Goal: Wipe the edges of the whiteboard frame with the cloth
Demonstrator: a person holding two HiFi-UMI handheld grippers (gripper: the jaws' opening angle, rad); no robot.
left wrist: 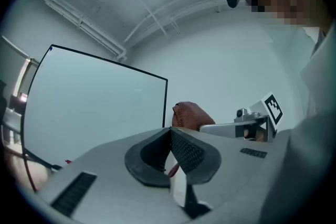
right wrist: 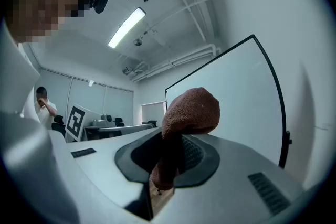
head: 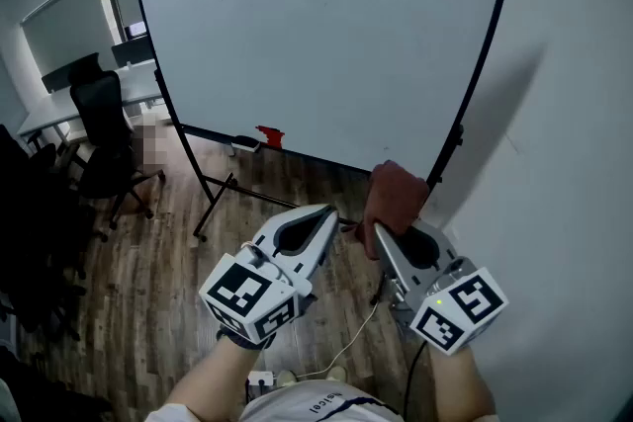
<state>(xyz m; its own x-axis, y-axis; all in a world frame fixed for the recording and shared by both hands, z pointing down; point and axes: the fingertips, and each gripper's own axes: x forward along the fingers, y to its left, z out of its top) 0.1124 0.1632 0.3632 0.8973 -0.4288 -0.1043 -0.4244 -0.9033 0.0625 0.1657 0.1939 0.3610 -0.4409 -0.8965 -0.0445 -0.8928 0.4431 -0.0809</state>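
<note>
A large whiteboard [head: 316, 35] with a thin black frame [head: 487, 49] stands on a black stand ahead of me. My right gripper [head: 374, 230] is shut on a reddish-brown cloth [head: 394, 195], which bulges above the jaws [right wrist: 190, 110] and sits just short of the frame's lower right corner. My left gripper [head: 332, 212] is beside it, jaws closed with nothing between them. From the left gripper view the cloth [left wrist: 191, 115] shows past the jaw tips, with the whiteboard [left wrist: 94, 102] behind.
A red eraser [head: 269, 135] lies on the board's tray. A black office chair [head: 104, 143] and white desks [head: 89, 99] stand at the left. A grey wall [head: 574, 163] is close on the right. A white cable [head: 346, 351] trails on the wooden floor.
</note>
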